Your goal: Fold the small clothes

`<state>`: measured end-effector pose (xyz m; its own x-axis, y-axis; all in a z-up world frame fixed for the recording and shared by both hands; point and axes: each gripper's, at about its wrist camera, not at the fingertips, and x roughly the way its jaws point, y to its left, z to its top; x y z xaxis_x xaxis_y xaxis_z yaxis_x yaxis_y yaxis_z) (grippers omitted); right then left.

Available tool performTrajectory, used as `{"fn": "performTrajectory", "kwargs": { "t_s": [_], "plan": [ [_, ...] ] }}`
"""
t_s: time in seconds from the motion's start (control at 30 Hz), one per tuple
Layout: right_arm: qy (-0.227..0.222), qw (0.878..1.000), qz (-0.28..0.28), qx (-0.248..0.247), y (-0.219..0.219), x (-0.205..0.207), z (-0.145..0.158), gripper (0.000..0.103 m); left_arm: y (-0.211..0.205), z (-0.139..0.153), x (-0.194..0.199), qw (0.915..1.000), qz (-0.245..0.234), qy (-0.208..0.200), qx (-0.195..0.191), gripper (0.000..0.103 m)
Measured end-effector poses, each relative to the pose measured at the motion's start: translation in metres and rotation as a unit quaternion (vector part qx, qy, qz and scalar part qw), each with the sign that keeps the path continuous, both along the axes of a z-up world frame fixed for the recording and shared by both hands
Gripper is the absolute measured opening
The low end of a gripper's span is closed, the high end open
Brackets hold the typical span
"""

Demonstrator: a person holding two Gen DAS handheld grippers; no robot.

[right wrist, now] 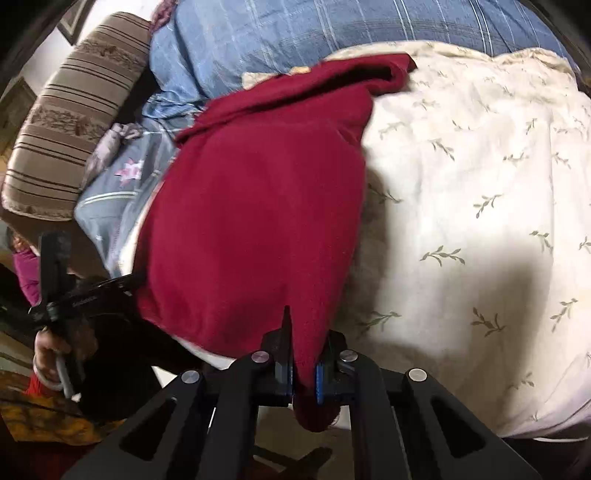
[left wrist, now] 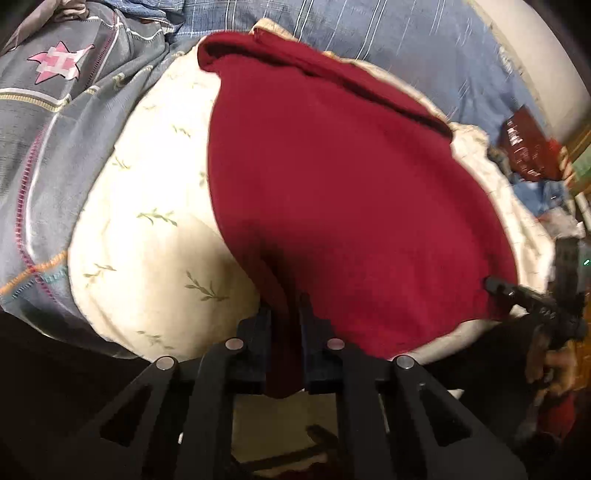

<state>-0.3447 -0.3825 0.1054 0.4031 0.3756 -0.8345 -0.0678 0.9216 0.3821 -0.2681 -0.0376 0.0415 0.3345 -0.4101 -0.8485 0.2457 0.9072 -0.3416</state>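
A cream leaf-print quilt (right wrist: 461,221) covers the bed, with blue bedding (left wrist: 388,33) bunched at twelve o'clock. The dark red garment (left wrist: 332,177) lies spread on it, its near hem hanging toward six o'clock. The left tool (left wrist: 284,314) and right tool (right wrist: 303,347) are each clenched on a hem corner, probably to lift and fold it away. Open quilt at three o'clock leaves room.

A cream quilt (right wrist: 461,192) printed with green sprigs is spread over the bed. A dark red garment (left wrist: 332,192) is laid flat on it, its far end folded back. A blue checked duvet (right wrist: 295,33) is heaped at the far side, and a grey patchwork cover (left wrist: 55,129) is bunched at the left.
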Motion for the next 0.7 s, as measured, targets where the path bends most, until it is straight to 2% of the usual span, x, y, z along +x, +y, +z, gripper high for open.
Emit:
{"fn": "performTrajectory", "kwargs": {
  "t_s": [0.07,0.13,0.23,0.3,0.4,0.43,0.47,0.5,0.57,0.6,0.63,0.67,0.7],
  "plan": [
    [-0.007,1.000,0.017,0.015,0.003,-0.010,0.013,0.006,0.017,0.023,-0.005,0.9998,-0.005,-0.020,-0.004,0.009],
    [-0.011,0.999,0.037,0.033,0.008,-0.022,0.021,0.006,0.032,0.037,-0.007,0.9990,0.004,-0.041,0.016,0.009],
    [0.012,0.998,0.037,0.045,0.013,-0.024,0.003,0.006,0.042,0.023,0.000,0.9998,0.017,-0.008,0.004,0.009],
    [0.040,0.998,0.023,0.043,0.012,-0.017,-0.017,0.007,0.033,0.008,0.001,0.9998,0.018,0.002,0.013,0.009],
    [0.054,0.996,0.014,0.065,0.010,-0.013,-0.026,0.018,0.028,0.004,-0.001,0.9997,0.020,0.000,0.015,0.009],
    [0.060,0.996,0.015,0.067,0.010,-0.012,-0.028,0.033,0.029,0.003,-0.001,0.9997,0.022,0.001,0.015,0.009],
    [0.062,0.995,0.014,0.071,0.010,-0.012,-0.029,0.038,0.029,0.003,0.000,0.9996,0.024,0.003,0.014,0.010],
    [0.060,0.995,0.015,0.072,0.011,-0.012,-0.029,0.038,0.029,0.002,0.001,0.9995,0.026,0.008,0.013,0.011],
    [0.069,0.995,0.023,0.070,0.017,-0.011,-0.034,0.037,0.033,0.000,0.000,0.9994,0.026,0.011,0.019,0.016],
    [0.074,0.994,0.027,0.072,0.018,-0.011,-0.035,0.034,0.033,-0.001,0.000,0.9992,0.028,0.011,0.026,0.022],
    [0.074,0.994,0.030,0.073,0.019,-0.011,-0.034,0.029,0.031,-0.003,0.001,0.9991,0.029,0.012,0.029,0.032],
    [0.071,0.994,0.033,0.071,0.020,-0.012,-0.033,0.018,0.030,-0.005,0.003,0.9989,0.030,0.014,0.033,0.040],
    [0.063,0.995,0.035,0.067,0.020,-0.013,-0.029,0.013,0.028,-0.006,0.004,0.9988,0.032,0.016,0.033,0.052]
  ]
}}
